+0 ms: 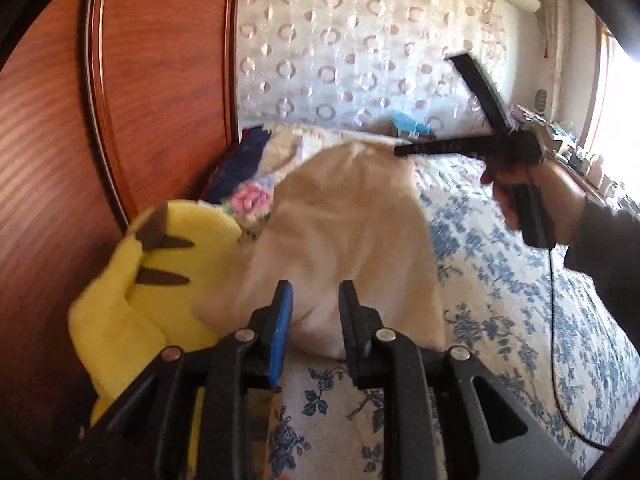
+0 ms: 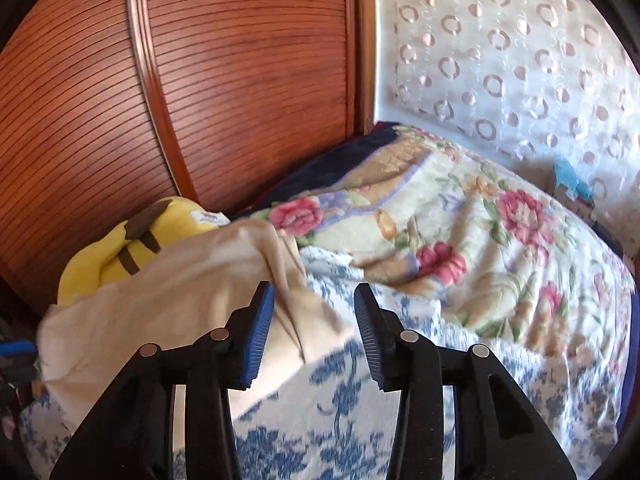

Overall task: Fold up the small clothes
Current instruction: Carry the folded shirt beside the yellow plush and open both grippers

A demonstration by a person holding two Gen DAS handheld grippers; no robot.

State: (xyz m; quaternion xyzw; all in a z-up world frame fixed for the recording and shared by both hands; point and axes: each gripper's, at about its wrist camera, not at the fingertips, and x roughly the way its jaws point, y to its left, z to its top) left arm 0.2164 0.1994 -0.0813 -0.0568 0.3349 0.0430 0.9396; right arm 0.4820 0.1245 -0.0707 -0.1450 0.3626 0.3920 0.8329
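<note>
A cream garment (image 1: 352, 220) lies bunched on the blue-flowered bedspread (image 1: 520, 320), its left edge against a yellow plush toy (image 1: 160, 264). My left gripper (image 1: 315, 286) hovers just over the garment's near part, jaws a little apart, pads not pressing on the cloth. In the left wrist view a hand holds my right gripper (image 1: 430, 104) at the garment's far end, its fingers spread wide. In the right wrist view my right gripper (image 2: 313, 287) stands open above the garment (image 2: 180, 292), whose edge runs under the left finger (image 2: 256, 328).
A slatted wooden panel (image 2: 200, 80) rises close on the left behind the plush toy (image 2: 120, 248). A rose-patterned blanket (image 2: 460, 240) is heaped at the far side of the bed, below a white curtain with rings (image 2: 500, 60). A black cable (image 1: 554, 320) hangs from the hand.
</note>
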